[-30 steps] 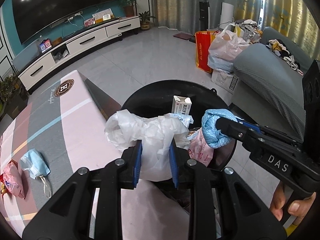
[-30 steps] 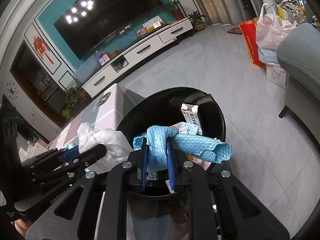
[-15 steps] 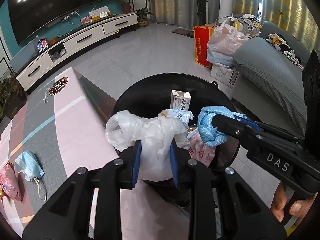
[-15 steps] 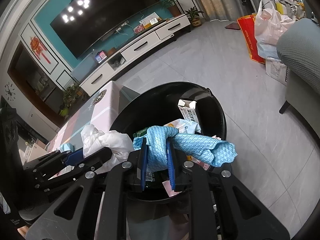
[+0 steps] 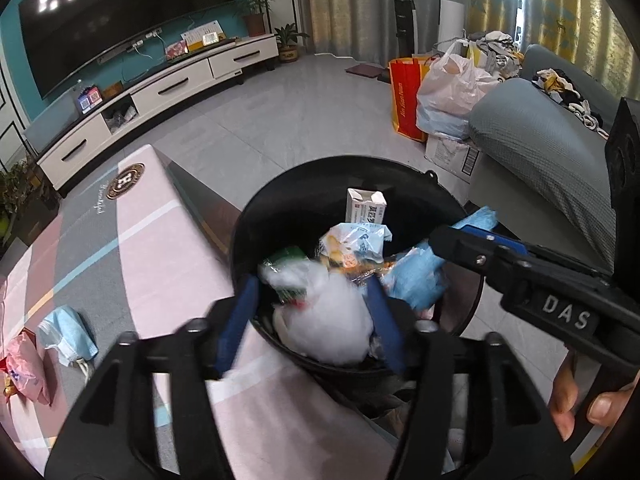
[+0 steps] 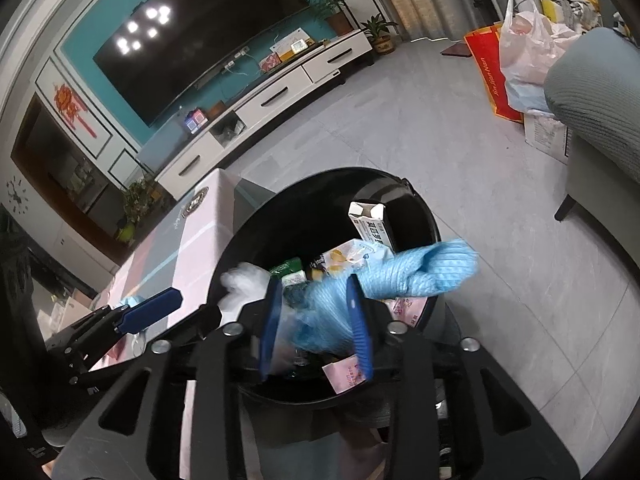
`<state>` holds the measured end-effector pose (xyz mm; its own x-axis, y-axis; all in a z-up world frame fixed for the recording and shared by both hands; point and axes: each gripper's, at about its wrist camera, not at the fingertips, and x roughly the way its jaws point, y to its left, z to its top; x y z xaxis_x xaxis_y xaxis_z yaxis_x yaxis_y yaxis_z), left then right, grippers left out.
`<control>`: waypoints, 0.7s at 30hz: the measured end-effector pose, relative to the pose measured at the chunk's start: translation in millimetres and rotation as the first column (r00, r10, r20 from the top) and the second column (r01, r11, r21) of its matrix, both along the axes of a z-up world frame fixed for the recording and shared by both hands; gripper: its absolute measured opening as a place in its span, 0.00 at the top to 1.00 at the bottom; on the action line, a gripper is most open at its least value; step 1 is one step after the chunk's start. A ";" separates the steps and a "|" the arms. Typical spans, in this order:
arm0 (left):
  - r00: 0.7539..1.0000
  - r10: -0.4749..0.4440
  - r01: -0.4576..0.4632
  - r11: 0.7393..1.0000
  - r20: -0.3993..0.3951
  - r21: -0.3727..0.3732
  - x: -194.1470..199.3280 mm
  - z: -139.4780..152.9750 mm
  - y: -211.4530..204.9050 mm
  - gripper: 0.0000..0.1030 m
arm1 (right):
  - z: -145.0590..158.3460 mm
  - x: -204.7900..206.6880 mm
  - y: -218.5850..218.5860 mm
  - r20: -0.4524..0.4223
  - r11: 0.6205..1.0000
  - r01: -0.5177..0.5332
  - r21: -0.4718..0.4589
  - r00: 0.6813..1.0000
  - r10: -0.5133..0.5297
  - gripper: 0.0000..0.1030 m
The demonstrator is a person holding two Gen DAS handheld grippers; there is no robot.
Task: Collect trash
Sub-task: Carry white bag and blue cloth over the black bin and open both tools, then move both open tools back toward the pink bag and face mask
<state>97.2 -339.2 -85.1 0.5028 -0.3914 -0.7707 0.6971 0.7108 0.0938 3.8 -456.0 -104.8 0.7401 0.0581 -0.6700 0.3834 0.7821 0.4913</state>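
Cloth [image 6: 404, 276] stretches rightward across bin [image 6: 424, 216].

A low table [image 5: 160, 248] with a pink and grey patterned cover is filling the left half of the left wrist view. A blue face mask [image 5: 66, 334] is lying on it at about 8 o'clock, with a pink wrapper [image 5: 26, 368] just beside the mask toward 9 o'clock. A round brown emblem [image 5: 128, 176] is showing at the table's 11 o'clock corner. A black bin [image 5: 400, 176] is standing on the grey tiled floor [image 5: 280, 128], just beside the table's edge.
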 end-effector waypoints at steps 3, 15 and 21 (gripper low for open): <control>1.000 0.006 -0.006 1.000 0.010 -0.006 -3.5 5.0 5.9 0.35 | 7.2 -5.8 0.4 0.015 1.000 0.004 -0.001 1.000 -0.004 0.57; 0.989 0.135 -0.132 0.989 0.053 -0.060 -33.6 38.0 75.6 0.07 | 39.5 -39.8 26.4 0.031 0.999 -0.022 -0.035 0.999 0.023 0.34; 0.966 0.249 -0.245 0.967 0.069 -0.067 -55.0 45.7 131.8 0.03 | 46.0 -51.1 57.3 -0.017 0.994 -0.084 -0.074 0.996 0.083 0.29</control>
<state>42.2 -207.4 -39.4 0.6455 -0.2905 -0.7064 0.4917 0.8657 0.0933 -47.3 -398.7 -58.8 0.7254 0.0692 -0.6848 0.3213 0.8459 0.4258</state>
